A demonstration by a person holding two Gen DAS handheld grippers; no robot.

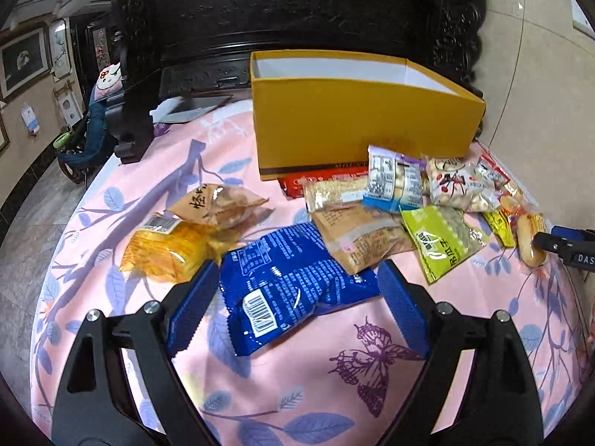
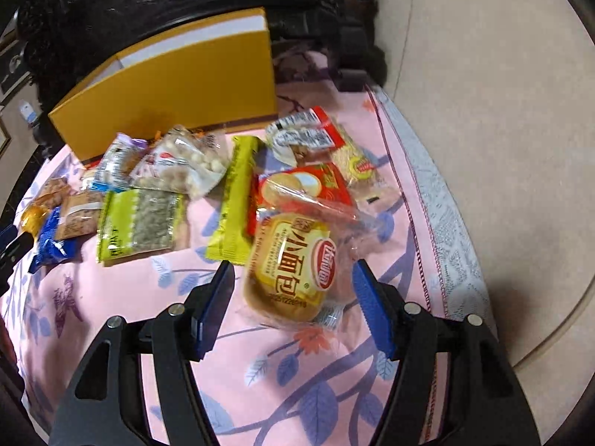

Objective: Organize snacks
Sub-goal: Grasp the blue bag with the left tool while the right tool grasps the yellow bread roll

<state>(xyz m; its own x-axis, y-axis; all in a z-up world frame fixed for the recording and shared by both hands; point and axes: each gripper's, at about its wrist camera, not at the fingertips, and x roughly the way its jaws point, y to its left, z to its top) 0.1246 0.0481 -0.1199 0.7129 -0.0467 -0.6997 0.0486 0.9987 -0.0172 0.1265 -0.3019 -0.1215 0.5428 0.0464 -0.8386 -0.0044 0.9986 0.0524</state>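
Note:
An open yellow box (image 1: 357,119) stands at the back of the pink tablecloth; it also shows in the right wrist view (image 2: 178,85). Several snack packets lie in front of it. My left gripper (image 1: 297,282) is open, its jaws on either side of a blue packet (image 1: 290,282) lying on the cloth. My right gripper (image 2: 293,278) is open, its jaws on either side of a yellow small-bread packet (image 2: 293,267); whether the pads touch it I cannot tell. The right gripper's tip shows at the far right of the left wrist view (image 1: 569,245).
Left of the blue packet lie an orange packet (image 1: 167,249) and a tan packet (image 1: 219,200). A green seed packet (image 2: 137,223), a yellow-green bar (image 2: 234,200) and a red packet (image 2: 308,182) lie nearby. Dark carved furniture (image 1: 297,11) stands behind the box. The table edge (image 2: 446,223) drops to the floor on the right.

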